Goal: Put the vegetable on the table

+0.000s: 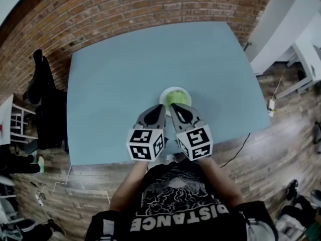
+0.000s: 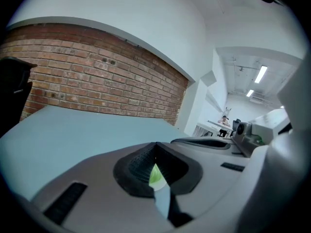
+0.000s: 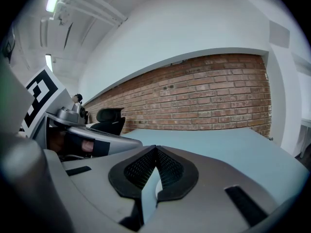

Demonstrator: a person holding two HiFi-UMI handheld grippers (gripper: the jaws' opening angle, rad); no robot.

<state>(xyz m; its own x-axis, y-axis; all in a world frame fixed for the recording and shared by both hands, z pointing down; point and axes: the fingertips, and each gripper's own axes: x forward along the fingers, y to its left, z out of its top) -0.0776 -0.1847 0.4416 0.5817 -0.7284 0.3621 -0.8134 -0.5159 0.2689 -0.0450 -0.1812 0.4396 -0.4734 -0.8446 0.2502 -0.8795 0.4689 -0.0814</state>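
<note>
A green vegetable (image 1: 176, 97) lies on a white plate (image 1: 164, 93) near the front middle of the blue-grey table (image 1: 125, 84). Both grippers hover side by side just in front of the plate. The left gripper (image 1: 159, 107) is shut with nothing in it, its tips at the plate's near-left rim. The right gripper (image 1: 172, 106) is also shut and empty, its tips at the plate's near edge. In the left gripper view the jaws (image 2: 155, 145) meet at the tip, and a sliver of the green vegetable (image 2: 155, 175) shows through the gap below. The right gripper (image 3: 156, 149) shows shut jaws over the table.
A brick wall (image 1: 125, 9) runs along the table's far side. A black chair (image 1: 42, 92) and a white shelf (image 1: 12, 122) stand at the left. White desks (image 1: 296, 39) stand at the right. A cable (image 1: 235, 152) lies on the wooden floor by the table's front edge.
</note>
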